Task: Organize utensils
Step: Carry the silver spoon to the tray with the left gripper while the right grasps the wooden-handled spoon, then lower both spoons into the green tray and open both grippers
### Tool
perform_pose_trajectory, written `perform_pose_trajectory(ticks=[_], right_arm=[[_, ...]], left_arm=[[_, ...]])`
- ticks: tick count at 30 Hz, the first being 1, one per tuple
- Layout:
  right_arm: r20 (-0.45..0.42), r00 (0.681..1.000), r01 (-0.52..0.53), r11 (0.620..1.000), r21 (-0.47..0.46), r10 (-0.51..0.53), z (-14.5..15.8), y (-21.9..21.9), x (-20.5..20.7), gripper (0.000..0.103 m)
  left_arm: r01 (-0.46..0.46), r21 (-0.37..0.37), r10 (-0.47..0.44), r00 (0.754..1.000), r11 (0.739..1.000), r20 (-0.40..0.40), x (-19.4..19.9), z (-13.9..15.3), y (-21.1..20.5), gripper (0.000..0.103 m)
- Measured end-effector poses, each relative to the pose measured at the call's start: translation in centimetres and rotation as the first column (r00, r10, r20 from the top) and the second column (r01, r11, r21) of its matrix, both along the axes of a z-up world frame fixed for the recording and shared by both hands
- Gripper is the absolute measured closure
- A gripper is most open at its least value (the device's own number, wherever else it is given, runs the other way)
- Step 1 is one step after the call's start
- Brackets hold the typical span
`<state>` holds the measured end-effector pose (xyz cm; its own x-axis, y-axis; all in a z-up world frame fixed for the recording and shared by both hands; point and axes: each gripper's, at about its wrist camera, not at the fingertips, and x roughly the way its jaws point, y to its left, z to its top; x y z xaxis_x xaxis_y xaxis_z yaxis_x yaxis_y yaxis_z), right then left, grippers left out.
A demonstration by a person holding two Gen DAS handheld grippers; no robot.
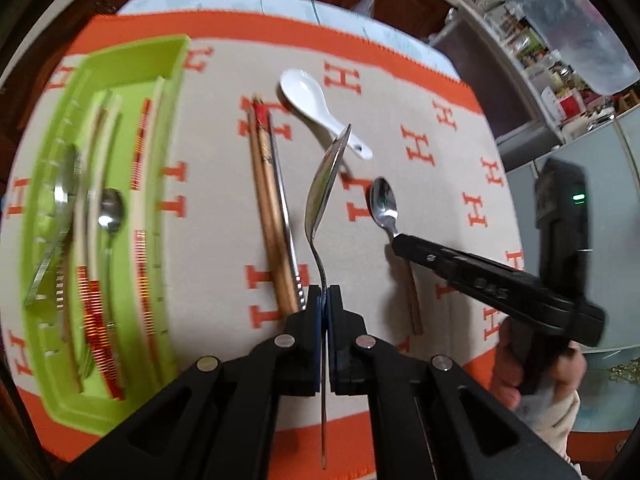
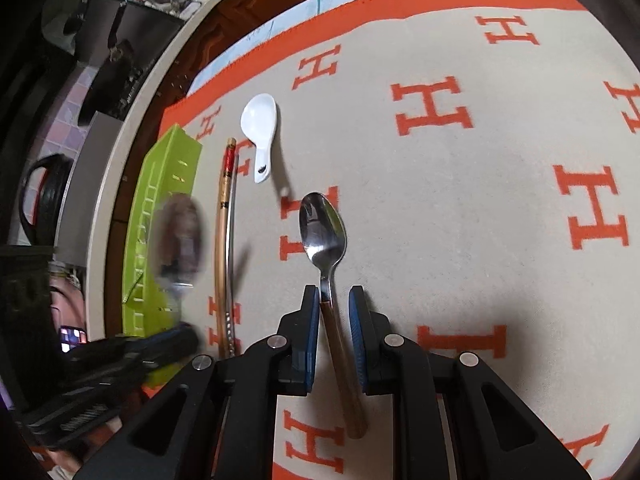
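Observation:
My left gripper (image 1: 325,294) is shut on a steel spoon (image 1: 324,184), held on edge above the cloth. A green utensil tray (image 1: 170,128) at the left holds chopsticks, spoons and forks. My right gripper (image 2: 334,296) is open, its jaws either side of a wooden-handled steel spoon (image 2: 324,228) lying on the cloth; the same spoon (image 1: 383,204) and right gripper (image 1: 400,242) show in the left wrist view. Wooden chopsticks (image 1: 266,200) and a white ceramic spoon (image 1: 310,98) lie on the cloth; they also show in the right wrist view, chopsticks (image 2: 221,240) and white spoon (image 2: 261,128).
A beige cloth with orange H letters and an orange border (image 1: 440,184) covers the table. The green tray (image 2: 156,216) sits by the table's left edge. A shelf with clutter (image 1: 560,60) stands beyond the table at the right.

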<state>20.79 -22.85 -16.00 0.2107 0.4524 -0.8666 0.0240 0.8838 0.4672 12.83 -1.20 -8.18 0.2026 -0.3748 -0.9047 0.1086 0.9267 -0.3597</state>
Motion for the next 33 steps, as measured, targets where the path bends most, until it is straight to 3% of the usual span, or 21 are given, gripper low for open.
perform_pose_trajectory(ticks=[7, 11, 19, 25, 33], right_arm=[[0.029, 0.999, -0.017, 0.993, -0.113, 0.020, 0.7, 1.9, 0.0, 0.096], [0.029, 1.000, 0.012, 0.996, -0.087, -0.010, 1.6, 2.3, -0.6, 0.097], [0.079, 0.997, -0.026, 0.997, 0.068, 0.020, 6.8, 6.7, -2.0, 0.097], [0.115, 0.992, -0.073, 0.990, 0.117, 0.060, 9.6, 13.6, -1.1, 0.097], [0.065, 0.997, -0.052, 0.991, 0.127, 0.044, 7.5, 20.1, 0.4, 0.097]], left_arm=[[-0.063, 0.001, 0.063, 0.992, 0.998, 0.111, -1.6, 4.5, 4.8, 0.103], [-0.123, 0.034, 0.116, 0.981, 0.992, 0.156, -2.1, 5.5, 8.1, 0.103], [-0.234, 0.083, 0.213, 0.955, 0.969, 0.206, -2.0, 4.6, 13.6, 0.103], [-0.246, 0.114, 0.216, 0.950, 0.963, 0.227, -0.7, 3.5, 14.9, 0.103], [-0.208, 0.169, 0.174, 0.965, 0.963, 0.196, 0.7, 0.5, 14.6, 0.103]])
